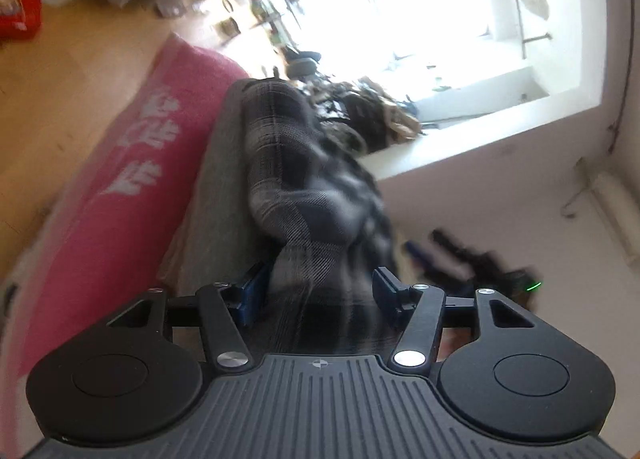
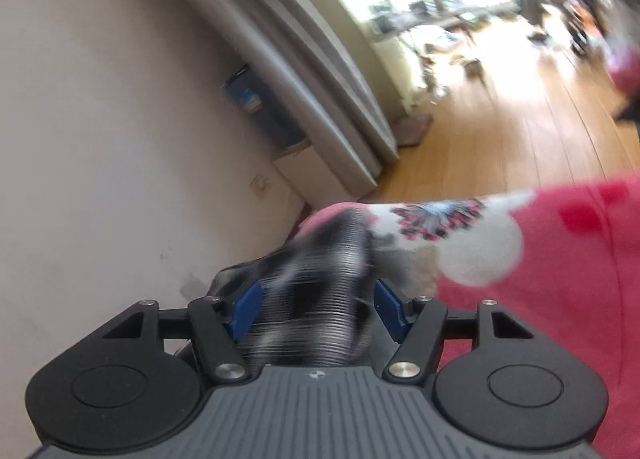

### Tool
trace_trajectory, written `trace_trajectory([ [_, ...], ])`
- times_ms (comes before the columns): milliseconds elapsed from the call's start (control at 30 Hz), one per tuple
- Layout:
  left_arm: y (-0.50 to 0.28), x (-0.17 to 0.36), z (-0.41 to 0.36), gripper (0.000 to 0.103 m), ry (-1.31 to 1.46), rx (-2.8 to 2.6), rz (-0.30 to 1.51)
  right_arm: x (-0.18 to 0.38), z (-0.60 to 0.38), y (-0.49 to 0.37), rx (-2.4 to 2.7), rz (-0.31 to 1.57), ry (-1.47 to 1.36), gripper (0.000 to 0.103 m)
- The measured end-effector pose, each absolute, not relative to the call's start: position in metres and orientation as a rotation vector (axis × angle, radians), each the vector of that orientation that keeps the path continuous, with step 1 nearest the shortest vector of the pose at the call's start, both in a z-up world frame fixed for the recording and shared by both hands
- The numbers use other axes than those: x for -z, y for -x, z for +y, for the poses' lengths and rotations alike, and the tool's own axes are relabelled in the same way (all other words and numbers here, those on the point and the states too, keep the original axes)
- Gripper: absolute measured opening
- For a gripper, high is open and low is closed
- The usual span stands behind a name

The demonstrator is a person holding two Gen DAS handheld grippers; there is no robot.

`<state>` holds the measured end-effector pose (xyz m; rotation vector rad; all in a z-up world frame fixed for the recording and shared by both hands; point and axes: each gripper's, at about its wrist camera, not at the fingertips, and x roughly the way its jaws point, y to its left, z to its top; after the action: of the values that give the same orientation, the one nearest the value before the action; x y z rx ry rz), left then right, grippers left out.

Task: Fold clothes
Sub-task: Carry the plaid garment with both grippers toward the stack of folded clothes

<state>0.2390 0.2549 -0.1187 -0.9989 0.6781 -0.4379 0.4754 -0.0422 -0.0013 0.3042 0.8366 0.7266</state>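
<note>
A grey and black plaid garment (image 1: 288, 163) stretches from the bed up into my left gripper (image 1: 318, 291), filling the gap between its blue pads; the gripper is shut on a thick bunch of it. In the right wrist view the same plaid garment (image 2: 332, 255) is bunched and blurred between the blue pads of my right gripper (image 2: 316, 309), which is also shut on the cloth. Both views are tilted and smeared by motion. The garment's far end lies on a grey sheet (image 1: 216, 195).
A pink blanket (image 1: 120, 179) with white markings covers the bed; the pink blanket (image 2: 560, 279) fills the right side of the right wrist view. Around it are a wooden floor (image 2: 500, 139), a white wall (image 2: 100, 139), a red box (image 1: 18, 7) and a dark blurred device (image 1: 492, 263).
</note>
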Motion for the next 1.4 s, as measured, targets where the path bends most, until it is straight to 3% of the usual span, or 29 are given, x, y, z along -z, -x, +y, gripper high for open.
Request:
trace_trajectory([
  [167, -0.224, 0.106, 0.23, 0.056, 0.812, 0.369, 0.613, -0.029, 0.087, -0.472, -0.796, 0.937, -0.03, 0.065],
  [400, -0.214, 0.101, 0.222, 0.042, 0.723, 0.296, 0.547, -0.003, 0.261, -0.488, -0.592, 1.093, 0.352, 0.065],
  [533, -0.209, 0.102, 0.219, 0.038, 0.682, 0.295, 0.504, 0.029, 0.306, -0.503, -0.421, 1.191, 0.461, 0.065],
  [767, -0.212, 0.105, 0.22, 0.035, 0.653, 0.306, 0.476, 0.055, 0.325, -0.48, -0.35, 1.155, 0.703, 0.061],
  [867, -0.212, 0.103, 0.219, 0.03, 0.631, 0.31, 0.474, 0.055, 0.324, -0.475, -0.364, 1.129, 0.718, 0.052],
  [933, -0.212, 0.101, 0.219, 0.026, 0.62, 0.311, 0.475, 0.049, 0.318, -0.478, -0.382, 1.112, 0.684, 0.027],
  [1033, -0.214, 0.101, 0.221, 0.023, 0.629, 0.317, 0.482, 0.022, 0.301, -0.483, -0.385, 1.082, 0.558, 0.02],
  [1167, -0.22, 0.108, 0.233, 0.02, 0.727, 0.332, 0.511, -0.004, 0.281, -0.494, -0.361, 1.027, 0.411, 0.019],
  [1300, -0.226, 0.12, 0.246, 0.02, 0.826, 0.343, 0.558, 0.015, 0.288, -0.492, -0.367, 0.988, 0.418, 0.02],
  [1400, -0.229, 0.131, 0.255, 0.023, 0.897, 0.352, 0.586, 0.036, 0.292, -0.489, -0.379, 0.955, 0.415, 0.037],
])
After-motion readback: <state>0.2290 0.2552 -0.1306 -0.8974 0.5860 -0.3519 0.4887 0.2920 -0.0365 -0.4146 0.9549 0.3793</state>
